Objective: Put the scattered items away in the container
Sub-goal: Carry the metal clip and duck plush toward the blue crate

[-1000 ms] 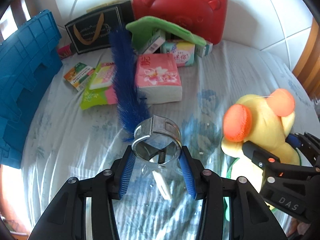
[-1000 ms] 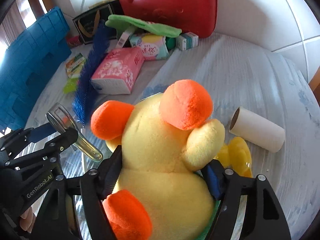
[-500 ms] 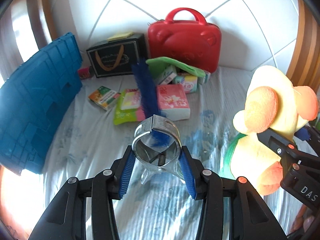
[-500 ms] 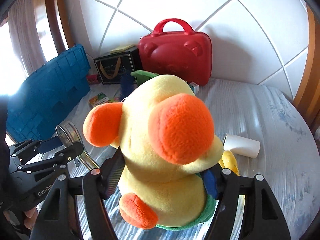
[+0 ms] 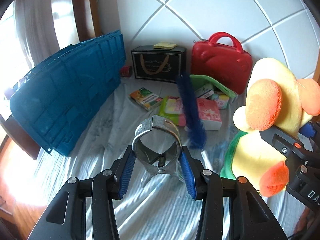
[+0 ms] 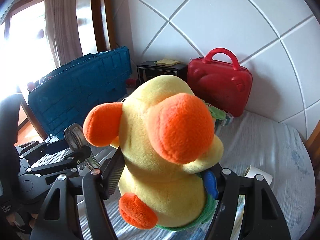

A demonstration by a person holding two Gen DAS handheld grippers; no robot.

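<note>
Between the left gripper's [image 5: 157, 166] fingers a metal clamp [image 5: 157, 140] is pinched, while the right gripper [image 6: 162, 177] squeezes a plush duck [image 6: 164, 140] at its waist, both lifted off the bed [image 5: 96, 132], presumably bound for the blue crate [image 5: 66, 102] ahead-left.

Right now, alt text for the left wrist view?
The left tongs grip a metal clamp above a pale bedsheet. At right, the right tongs hold a yellow plush duck. Behind are a blue crate, red case, tissue packs and a blue feather.
</note>
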